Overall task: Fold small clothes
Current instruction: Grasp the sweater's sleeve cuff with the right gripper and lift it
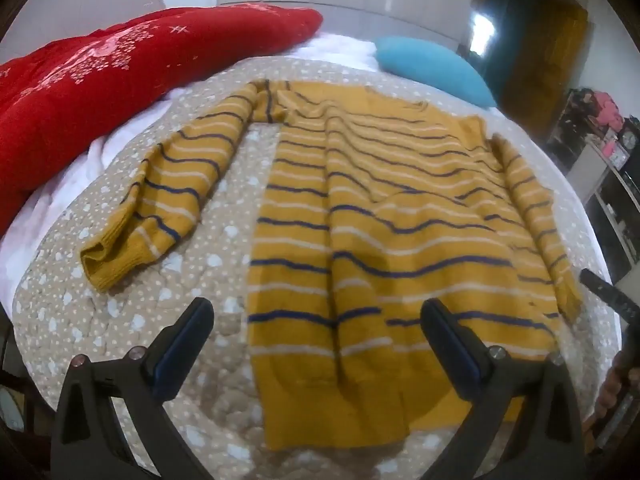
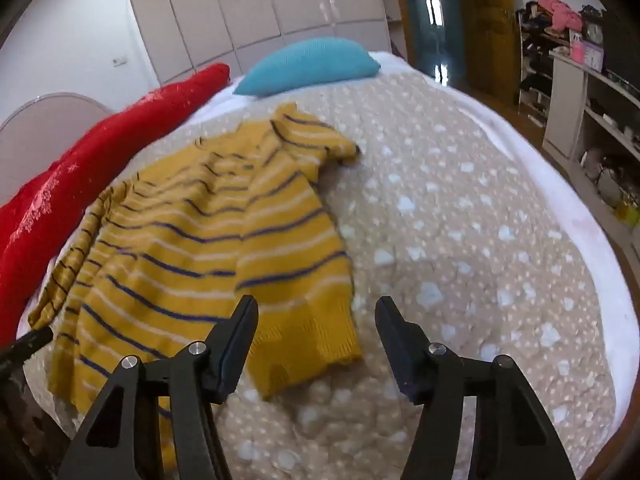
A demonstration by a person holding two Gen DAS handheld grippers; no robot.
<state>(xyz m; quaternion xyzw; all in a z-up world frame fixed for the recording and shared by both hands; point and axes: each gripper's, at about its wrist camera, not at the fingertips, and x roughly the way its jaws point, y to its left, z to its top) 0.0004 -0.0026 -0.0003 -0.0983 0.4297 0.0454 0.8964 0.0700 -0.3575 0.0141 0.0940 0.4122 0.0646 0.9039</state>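
A small mustard-yellow sweater (image 1: 380,216) with navy and white stripes lies flat on a beige spotted blanket (image 1: 132,312). In the left wrist view its left sleeve (image 1: 168,196) is spread out to the side and its hem is nearest me. My left gripper (image 1: 316,312) is open and empty, above the hem. In the right wrist view the sweater (image 2: 208,236) lies to the left, with its right sleeve folded over the body. My right gripper (image 2: 316,312) is open and empty, just above the sweater's near right hem corner (image 2: 320,356).
A red patterned cushion (image 1: 100,92) lies along the left of the bed and a blue pillow (image 1: 432,68) at the far end. The bed's right edge (image 2: 600,248) drops toward shelves (image 2: 592,112) crowded with items. The other gripper's tip (image 1: 608,292) shows at far right.
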